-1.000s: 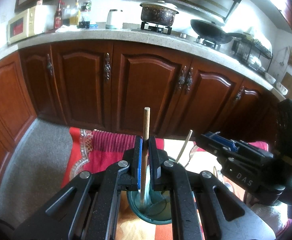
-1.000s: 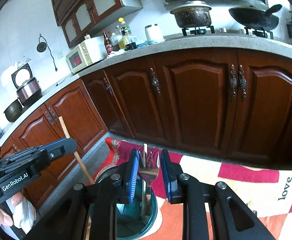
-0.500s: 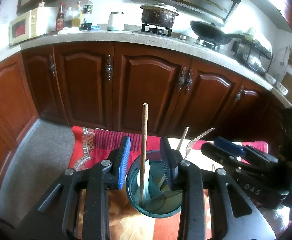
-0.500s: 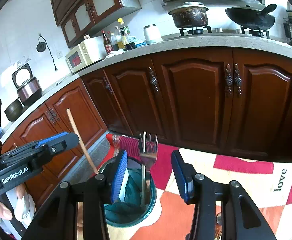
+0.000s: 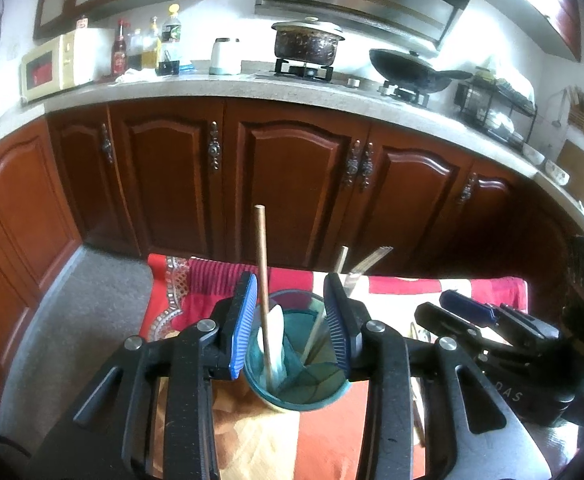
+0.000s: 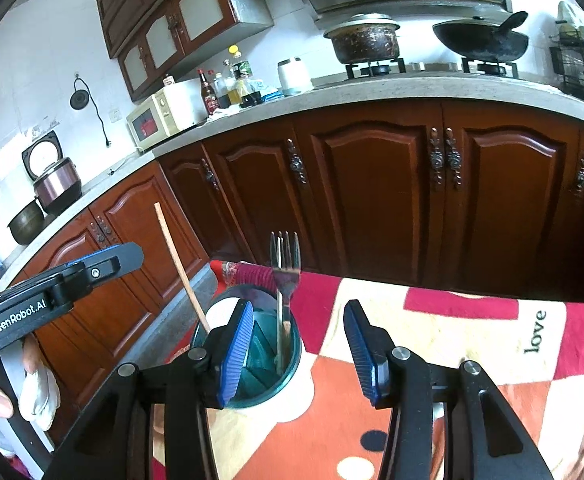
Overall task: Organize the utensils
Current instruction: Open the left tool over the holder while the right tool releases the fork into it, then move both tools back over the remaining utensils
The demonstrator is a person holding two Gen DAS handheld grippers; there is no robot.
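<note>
A teal utensil cup (image 5: 297, 394) stands on a patterned cloth; it also shows in the right wrist view (image 6: 260, 372). In it stand a wooden chopstick (image 5: 263, 280), a white spoon (image 5: 276, 332), a second stick (image 5: 324, 312) and a metal fork (image 6: 285, 276). My left gripper (image 5: 290, 320) is open just above the cup, jaws on either side of it, touching nothing. My right gripper (image 6: 298, 344) is open and empty, with the fork standing free just left of its middle. The chopstick (image 6: 182, 272) leans left in the right wrist view.
The cloth (image 6: 432, 344) covers a table in red, orange and cream squares. Wooden kitchen cabinets (image 5: 292, 184) stand behind, under a counter with a microwave (image 5: 58, 66), pot (image 5: 306, 42) and wok (image 5: 412, 70). The other gripper's body (image 5: 504, 344) is at the right.
The left gripper opened off the chopstick and the right gripper opened off the fork; both utensils now stand free in the cup. Both grippers have drawn back a little with jaws wider.
</note>
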